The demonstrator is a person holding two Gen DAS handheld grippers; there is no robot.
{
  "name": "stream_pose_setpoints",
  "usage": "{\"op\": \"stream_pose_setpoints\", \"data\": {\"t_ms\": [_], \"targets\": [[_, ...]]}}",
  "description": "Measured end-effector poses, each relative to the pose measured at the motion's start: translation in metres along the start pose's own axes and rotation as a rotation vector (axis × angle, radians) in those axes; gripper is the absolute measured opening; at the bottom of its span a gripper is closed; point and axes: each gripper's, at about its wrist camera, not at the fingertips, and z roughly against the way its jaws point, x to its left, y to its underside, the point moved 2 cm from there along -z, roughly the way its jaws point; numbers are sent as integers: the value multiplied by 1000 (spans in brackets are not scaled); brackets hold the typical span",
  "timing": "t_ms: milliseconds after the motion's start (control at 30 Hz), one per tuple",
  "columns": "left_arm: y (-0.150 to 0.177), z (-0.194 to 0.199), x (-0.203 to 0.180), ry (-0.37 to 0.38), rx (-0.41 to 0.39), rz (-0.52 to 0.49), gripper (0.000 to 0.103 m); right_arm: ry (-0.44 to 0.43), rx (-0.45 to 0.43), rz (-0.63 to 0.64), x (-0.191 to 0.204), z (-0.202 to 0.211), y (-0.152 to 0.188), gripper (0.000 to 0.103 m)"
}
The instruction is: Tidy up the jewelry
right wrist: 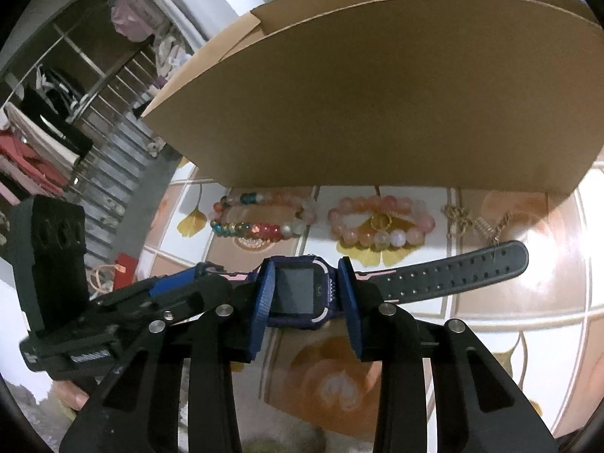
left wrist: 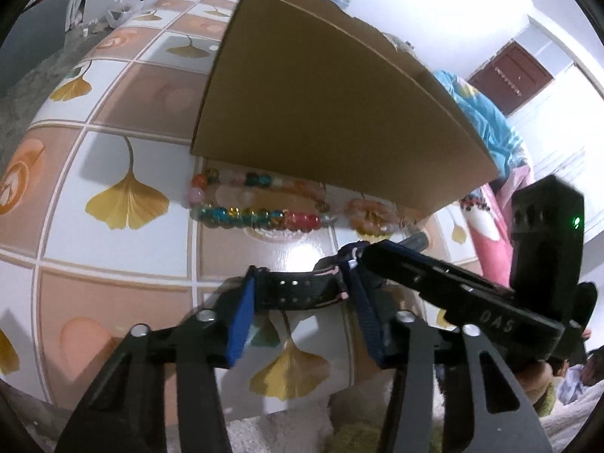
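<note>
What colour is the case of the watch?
Purple with pink trim around a dark screen; the watch shows best in the right wrist view.

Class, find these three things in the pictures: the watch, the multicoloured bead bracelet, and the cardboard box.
watch [right wrist: 298,290]: right wrist view, on its dark screen.
multicoloured bead bracelet [right wrist: 249,228]: right wrist view, on its near row of beads.
cardboard box [left wrist: 321,113]: left wrist view, on its brown side wall.

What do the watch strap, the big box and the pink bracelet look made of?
Black perforated watch strap: matte, flexible, likely rubber or silicone. Tall brown box: plain corrugated cardboard, raw edges showing. Pink round-bead bracelet: glossy translucent beads, glass or stone; cannot tell which.
</note>
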Motion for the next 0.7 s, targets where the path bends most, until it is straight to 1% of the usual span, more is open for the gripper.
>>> {"op": "stream_pose_setpoints", "data": {"t_ms": [33,133,367,500,567,700], "targets": [[2,-1,-2,-11,2,-6,41,0,-3,-2,0,1,1,33],[3,-2,-7,-14,3,-14,38,6,-11,9,1,2,3,33],[1,-4,-12,-37,14,-22,38,-5,-23,11,1,1,5,33],[1,-6,-14,-60,9,-28,37,1,-26,23,2,2,6,33],[1,-8,-13,-80,20,-34,36,-4,-29,22,2,3,7,33],[2,-10,-15,-98,21,-47,35,-4,-39,14,-4,12,9,38]]}}
